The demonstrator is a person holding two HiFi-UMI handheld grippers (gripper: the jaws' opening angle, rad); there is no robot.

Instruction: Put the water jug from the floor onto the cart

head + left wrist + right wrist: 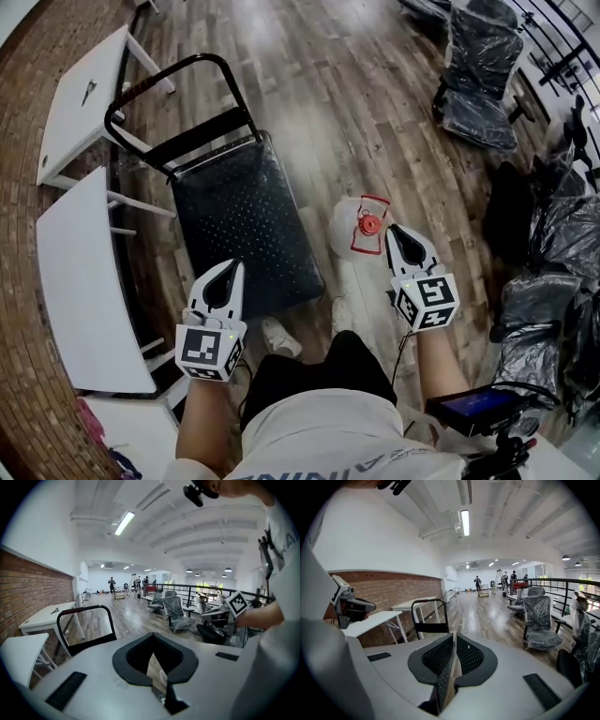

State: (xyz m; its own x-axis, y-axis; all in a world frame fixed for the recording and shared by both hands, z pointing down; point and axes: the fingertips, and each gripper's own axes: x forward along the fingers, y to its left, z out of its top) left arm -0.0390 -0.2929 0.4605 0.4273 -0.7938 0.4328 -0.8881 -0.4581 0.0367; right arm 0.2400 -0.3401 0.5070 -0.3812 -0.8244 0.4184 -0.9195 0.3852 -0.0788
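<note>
Water jug [349, 228]: translucent, rounded body, red cap [372, 225] inside a red carry frame. Upright on wooden floor [375, 112], mouth facing up. Just beside right long edge of platform cart [246, 225], level with its near half, not on it.

Platform cart: black, dotted flat deck, black tubular push handle [178, 80] upright at far end.

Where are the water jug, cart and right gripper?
water jug [345, 234]: head view, clear body beside the red cap
cart [239, 216]: head view, bare black deck
right gripper [393, 232]: head view, tips of its shut jaws
</note>
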